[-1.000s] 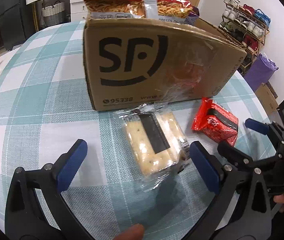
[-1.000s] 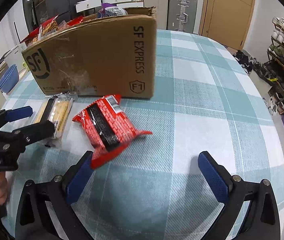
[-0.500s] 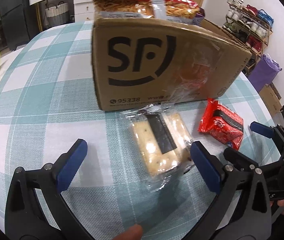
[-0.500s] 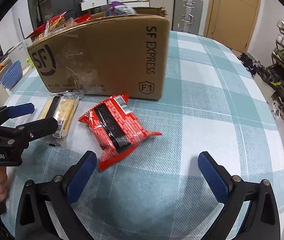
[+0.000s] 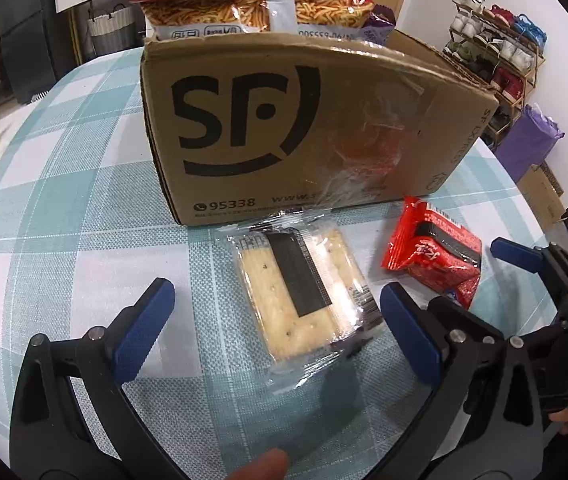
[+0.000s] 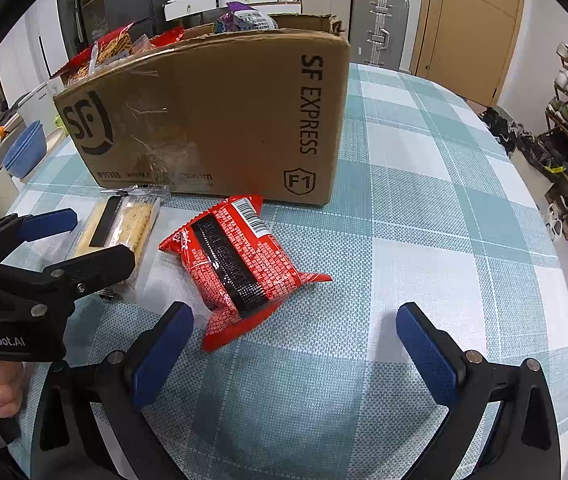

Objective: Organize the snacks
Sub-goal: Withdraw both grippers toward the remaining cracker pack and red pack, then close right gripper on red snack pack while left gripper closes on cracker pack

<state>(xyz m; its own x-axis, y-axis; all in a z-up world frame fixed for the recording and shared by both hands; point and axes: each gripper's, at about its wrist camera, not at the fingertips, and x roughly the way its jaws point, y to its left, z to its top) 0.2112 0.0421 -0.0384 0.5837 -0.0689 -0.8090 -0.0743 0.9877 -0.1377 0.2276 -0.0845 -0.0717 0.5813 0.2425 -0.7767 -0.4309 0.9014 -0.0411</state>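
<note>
Claws first: the left claw (image 5: 276,328) is wide apart and holds nothing. Its two blue pads sit low over the table (image 5: 64,216), and the cracker pack (image 5: 299,292) lies flat between them, closer to the right pad. The pack is in clear wrap with a dark strip down the middle, and its far end is just beside the front wall of the box (image 5: 303,128).

The right claw (image 6: 291,352) is wide apart too, with nothing in it. The red snack bag (image 6: 236,264) lies on the table just ahead of it, nearer its left pad. The bag looks puffy and its ends stick out.

The box is open on top, and some snack bags already poke out of it, like the noodle bag (image 5: 260,4) at the left end.

I think the step now is to pick up both snacks and put them in the box. To do it well, slide the left claw a bit to its right so the pack is in the middle, then go down and squeeze its long sides softly, since crackers break. The clear wrap may slip, so grab the firm part, not the loose edge. For the red bag, move the right claw forward and a bit left, then pinch the fat middle
</note>
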